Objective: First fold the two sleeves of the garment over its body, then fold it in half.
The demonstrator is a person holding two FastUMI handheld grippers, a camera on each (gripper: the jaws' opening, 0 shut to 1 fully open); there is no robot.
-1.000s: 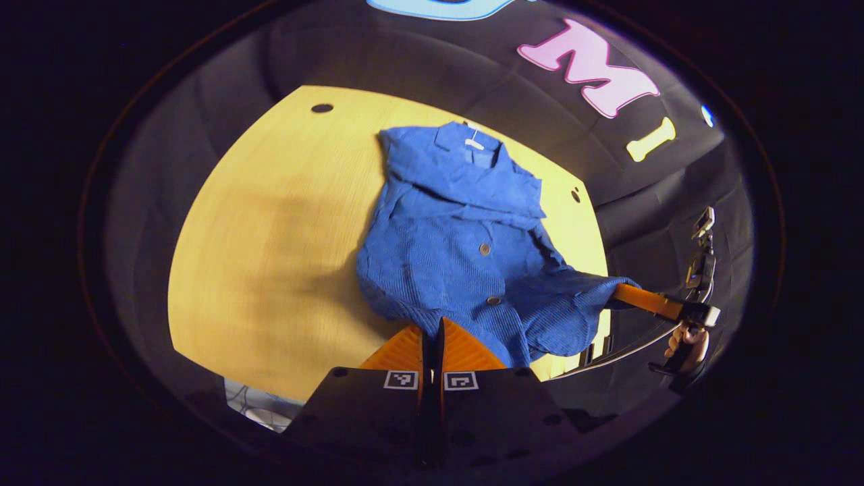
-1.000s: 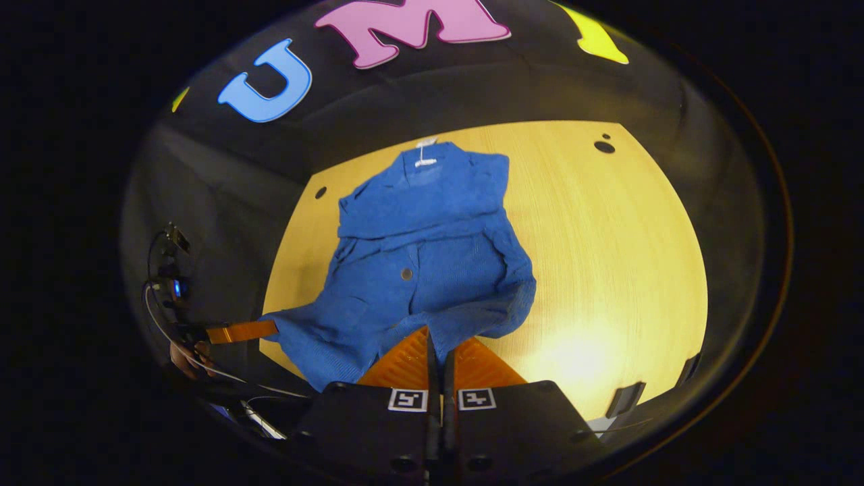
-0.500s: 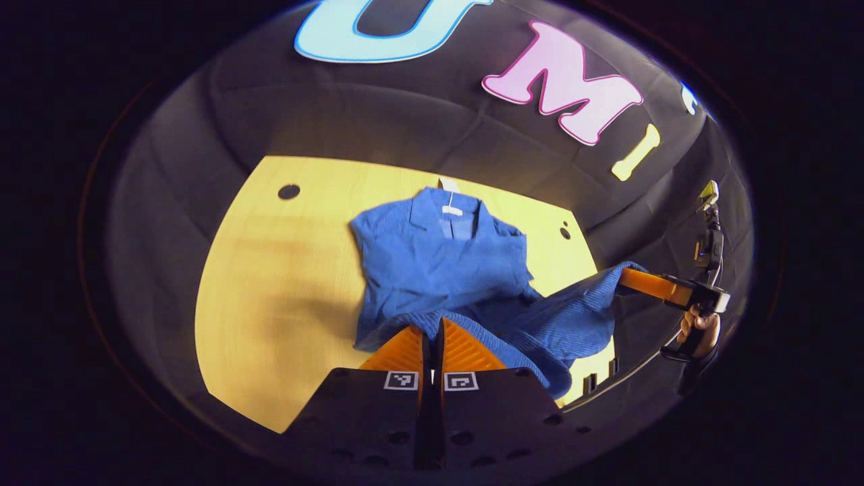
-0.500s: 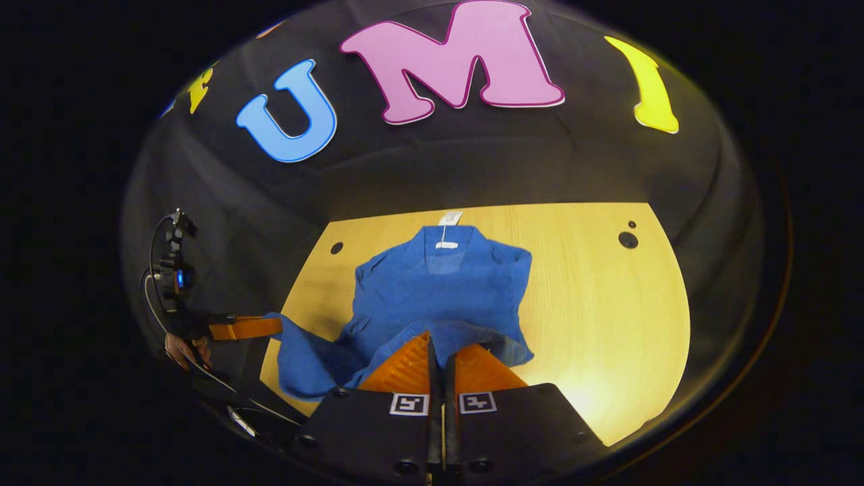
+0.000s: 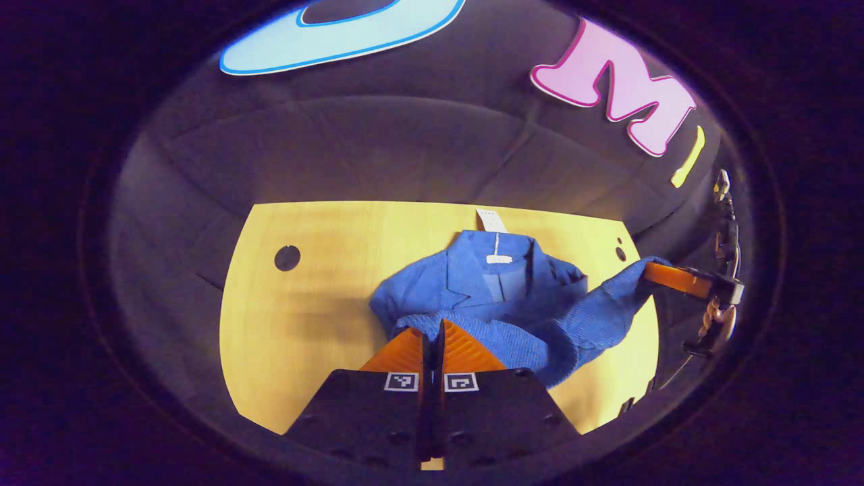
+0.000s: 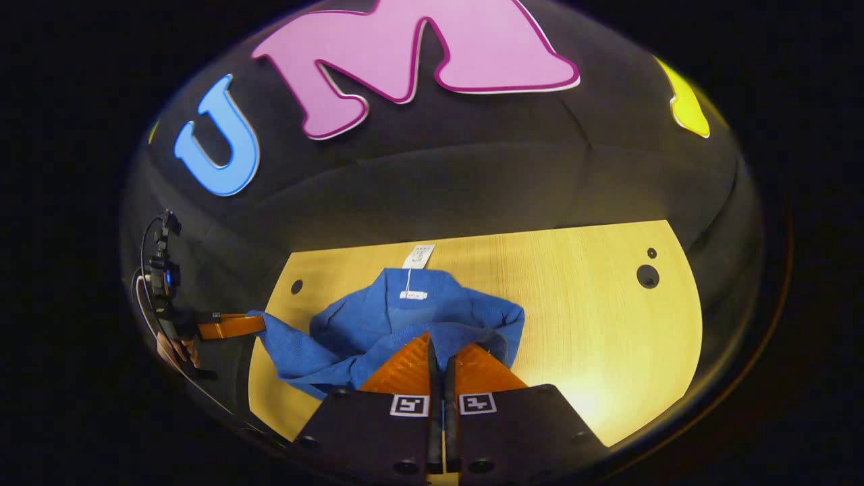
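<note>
Left hand-held gripper fingers closed tight on the hem of the blue jacket, cloth bunched right at its tips. Right hand-held gripper likewise clamped on the hem, jacket collar and white tag straight ahead of it. Hem held up off the wooden bench, draped between both grippers over the jacket body. Round holes in the bench off to the right gripper's right; bare bench beyond.

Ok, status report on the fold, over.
Left gripper and right gripper both shut on blue garment hem, lifted toward collar. Sleeves already in. Table ahead unobstructed.
</note>
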